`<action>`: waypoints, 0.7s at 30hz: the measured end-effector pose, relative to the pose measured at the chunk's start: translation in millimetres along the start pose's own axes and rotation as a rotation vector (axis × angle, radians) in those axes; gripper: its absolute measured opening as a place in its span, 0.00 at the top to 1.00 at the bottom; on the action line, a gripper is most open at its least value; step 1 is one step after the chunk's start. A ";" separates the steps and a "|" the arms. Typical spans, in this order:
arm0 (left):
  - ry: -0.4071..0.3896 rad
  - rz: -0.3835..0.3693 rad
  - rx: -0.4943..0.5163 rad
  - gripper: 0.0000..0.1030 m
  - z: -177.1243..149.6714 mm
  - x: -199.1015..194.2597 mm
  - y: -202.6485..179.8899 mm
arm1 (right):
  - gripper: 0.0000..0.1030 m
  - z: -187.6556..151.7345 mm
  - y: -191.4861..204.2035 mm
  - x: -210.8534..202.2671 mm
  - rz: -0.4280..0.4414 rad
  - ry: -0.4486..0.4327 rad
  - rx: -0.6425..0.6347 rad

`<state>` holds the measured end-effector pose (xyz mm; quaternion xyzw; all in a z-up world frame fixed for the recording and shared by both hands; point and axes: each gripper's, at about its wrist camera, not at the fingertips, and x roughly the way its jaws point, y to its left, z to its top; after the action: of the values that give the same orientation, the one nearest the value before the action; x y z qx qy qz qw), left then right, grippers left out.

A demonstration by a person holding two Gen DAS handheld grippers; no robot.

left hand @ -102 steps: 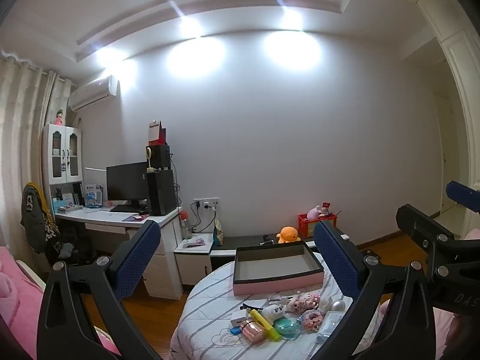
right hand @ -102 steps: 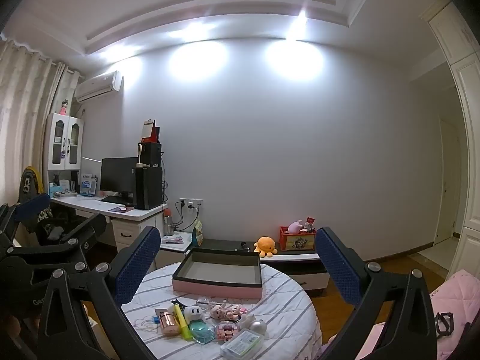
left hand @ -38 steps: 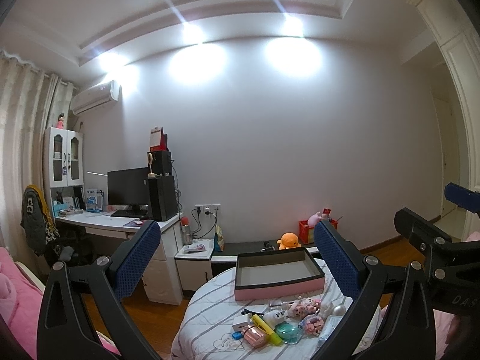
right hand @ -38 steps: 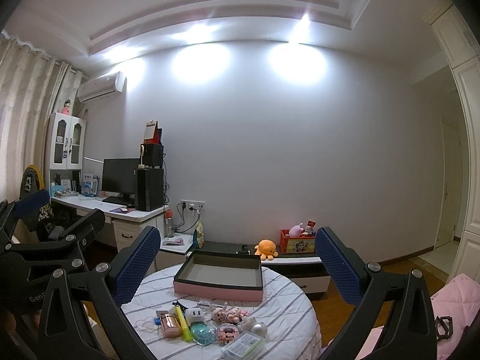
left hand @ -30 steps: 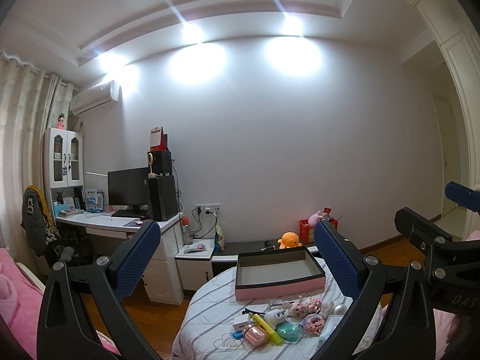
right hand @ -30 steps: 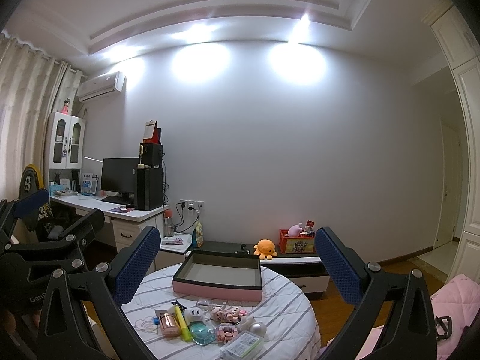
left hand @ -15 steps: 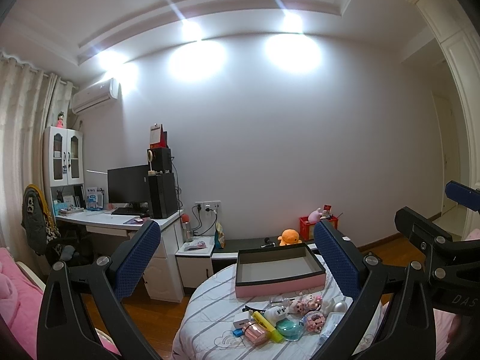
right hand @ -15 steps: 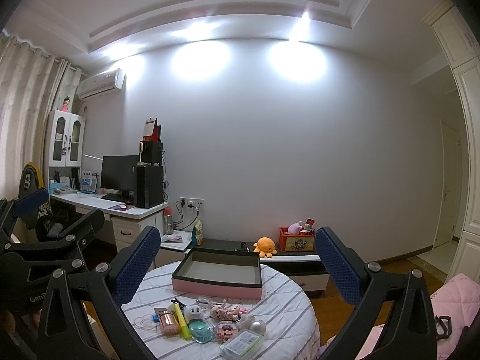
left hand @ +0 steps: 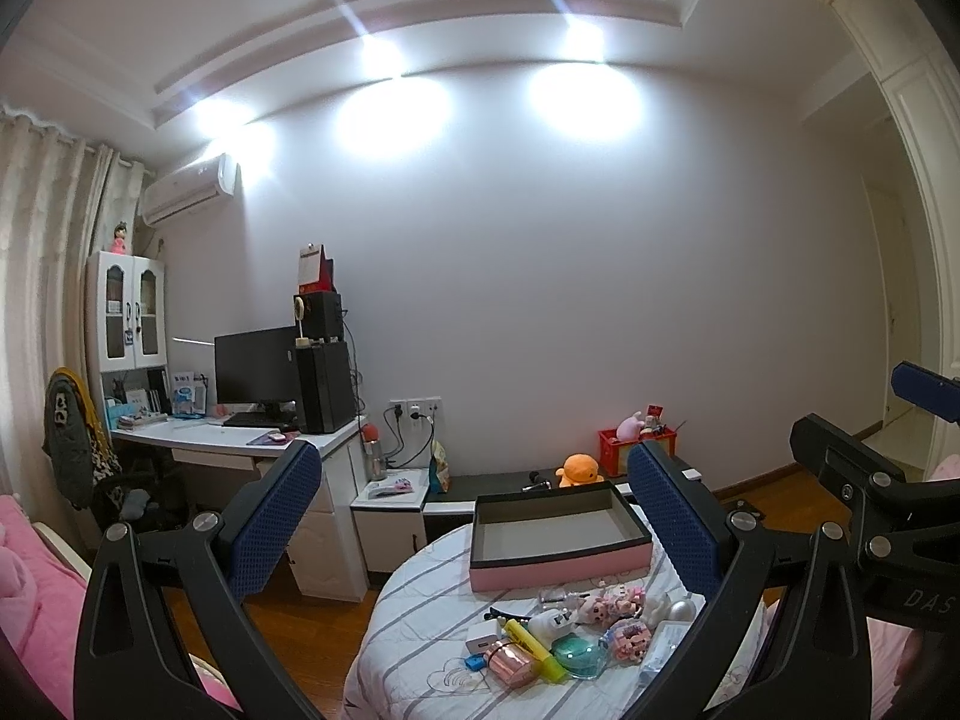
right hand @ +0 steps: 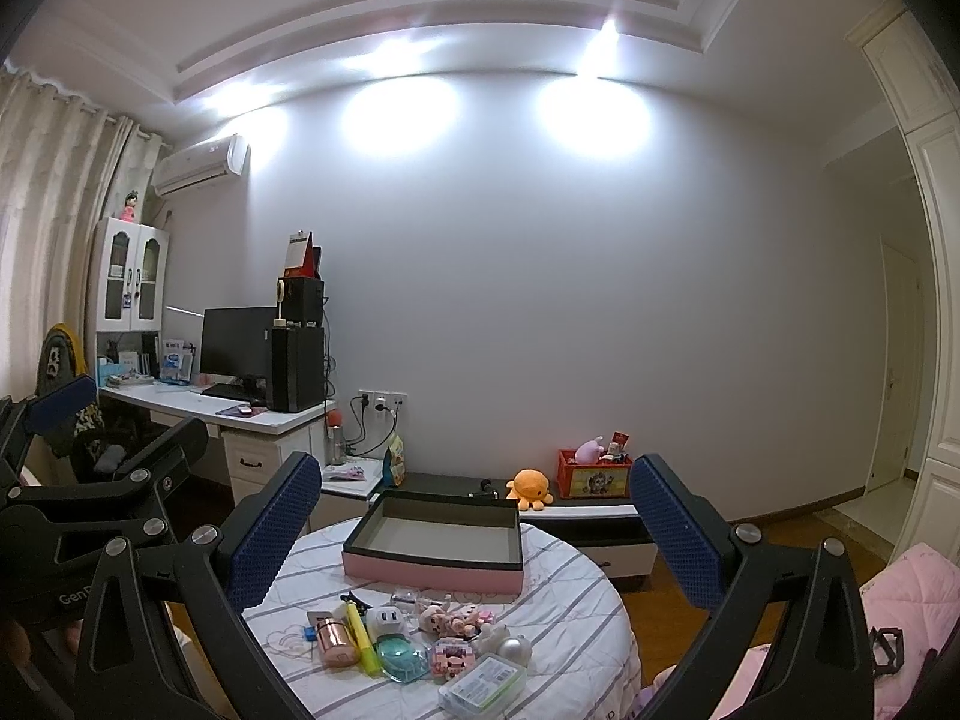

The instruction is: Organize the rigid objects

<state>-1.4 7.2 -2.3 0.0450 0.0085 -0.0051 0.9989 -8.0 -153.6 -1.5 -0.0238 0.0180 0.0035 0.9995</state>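
Both grippers — left gripper (left hand: 474,516), right gripper (right hand: 474,516) — spread wide, empty, held above the table (right hand: 576,618); pink box (right hand: 433,546) holds nothing, small items (right hand: 414,642) clustered just before it — sorting not yet started.

Two wrist cameras, both level, both looking across the room at the far wall

Left wrist view looks out between its blue fingers (left hand: 282,516), and the round counter (left hand: 420,630) sits lower right of frame, the right gripper's frame poking in at the right edge. Right wrist view faces the same way between its own fingers (right hand: 672,528), counter (right hand: 576,600) lower centre, a touch nearer. Both share the pink tray (left hand: 558,561) (right hand: 432,567), the small clutter and the desk at left.
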 end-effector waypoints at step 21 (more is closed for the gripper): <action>0.366 -0.086 0.015 0.00 -154.2 122.9 4.0 | 0.00 -126.1 -36.0 104.3 0.052 0.328 0.066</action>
<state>119.0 24.0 -157.6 0.0525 0.1917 -0.0396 0.9792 92.0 -195.0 -129.5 0.0090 0.1819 0.0251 0.9830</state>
